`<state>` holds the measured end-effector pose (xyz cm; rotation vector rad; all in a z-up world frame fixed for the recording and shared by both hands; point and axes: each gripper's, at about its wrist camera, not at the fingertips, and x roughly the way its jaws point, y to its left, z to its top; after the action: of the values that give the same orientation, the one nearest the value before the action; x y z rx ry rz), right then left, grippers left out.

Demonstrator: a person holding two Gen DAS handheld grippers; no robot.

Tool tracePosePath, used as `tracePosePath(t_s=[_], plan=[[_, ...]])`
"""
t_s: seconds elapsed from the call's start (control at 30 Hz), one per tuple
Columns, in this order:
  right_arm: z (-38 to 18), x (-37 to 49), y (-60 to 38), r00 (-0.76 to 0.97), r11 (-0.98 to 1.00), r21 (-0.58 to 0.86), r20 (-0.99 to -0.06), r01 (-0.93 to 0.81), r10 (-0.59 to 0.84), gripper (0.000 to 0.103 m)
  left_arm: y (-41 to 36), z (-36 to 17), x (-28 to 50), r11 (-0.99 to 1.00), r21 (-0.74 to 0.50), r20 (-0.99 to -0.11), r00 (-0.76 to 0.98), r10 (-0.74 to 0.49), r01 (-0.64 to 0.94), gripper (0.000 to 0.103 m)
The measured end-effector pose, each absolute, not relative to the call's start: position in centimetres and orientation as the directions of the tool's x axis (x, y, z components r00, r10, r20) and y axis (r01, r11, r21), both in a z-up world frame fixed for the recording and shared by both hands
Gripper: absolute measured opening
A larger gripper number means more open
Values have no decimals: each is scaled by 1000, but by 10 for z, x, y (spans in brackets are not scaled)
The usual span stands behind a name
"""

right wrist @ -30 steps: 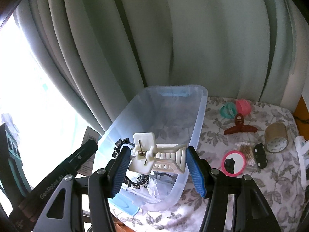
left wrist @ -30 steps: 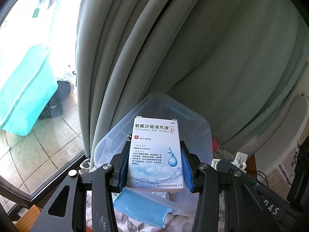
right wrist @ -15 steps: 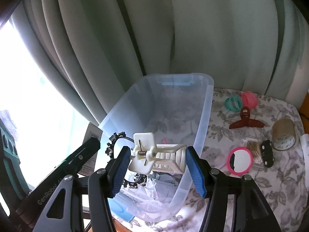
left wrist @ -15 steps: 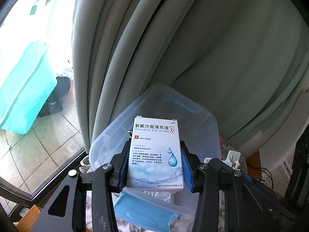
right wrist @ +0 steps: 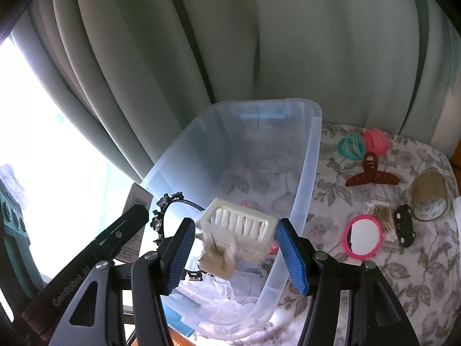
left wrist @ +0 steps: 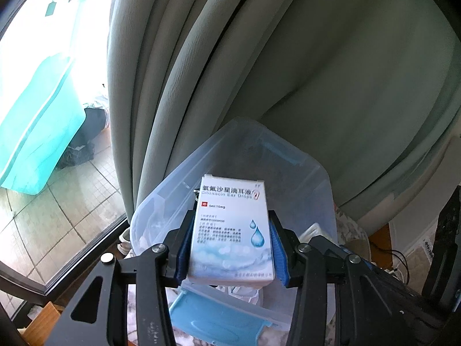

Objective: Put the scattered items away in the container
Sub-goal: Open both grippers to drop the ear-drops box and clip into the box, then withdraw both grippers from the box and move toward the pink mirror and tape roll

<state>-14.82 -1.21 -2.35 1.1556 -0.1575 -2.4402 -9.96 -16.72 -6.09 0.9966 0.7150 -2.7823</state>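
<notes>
A clear plastic bin (right wrist: 312, 155) stands on the flowered tablecloth against the curtain. My left gripper (left wrist: 232, 248) hangs over the bin's near end, blue pads shut on the sides of a white ear drops box (left wrist: 230, 230) that stands upright with slightly blurred print. My right gripper (right wrist: 234, 248) is over the bin's near right side. A cream hair claw clip (right wrist: 242, 225) lies tilted and blurred between its pads, its right end at the right pad and a small gap on its left, so it looks loose. A black beaded headband (right wrist: 167, 210) and crumpled white wrapping lie in the bin.
Right of the bin, the table holds teal and pink hair ties (right wrist: 363, 142), a brown claw clip (right wrist: 371, 173), a tape roll (right wrist: 429, 199), cotton swabs (right wrist: 380, 213), a black clip (right wrist: 404, 225) and a pink mirror (right wrist: 363, 236). A grey curtain (right wrist: 259, 57) hangs behind; a window lies left.
Both grippers sank toward the bin. The cream clip, held level in the right gripper before, has tipped over and blurred between the pads. The ear drops box stays between the left pads.
</notes>
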Motion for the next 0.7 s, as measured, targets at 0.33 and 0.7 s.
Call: tracePosePath(t_s=[0.33, 0.7], plan=[[-25, -150, -10, -559, -901, 282, -710, 330, -427, 63, -162, -60, -98, -878, -400, -628, -776, 54, 263, 63], [-23, -148, -6, -556, -900, 293, -710, 324, -432, 63, -150, -48, -97, -877, -402, -628, -776, 56, 262, 69]])
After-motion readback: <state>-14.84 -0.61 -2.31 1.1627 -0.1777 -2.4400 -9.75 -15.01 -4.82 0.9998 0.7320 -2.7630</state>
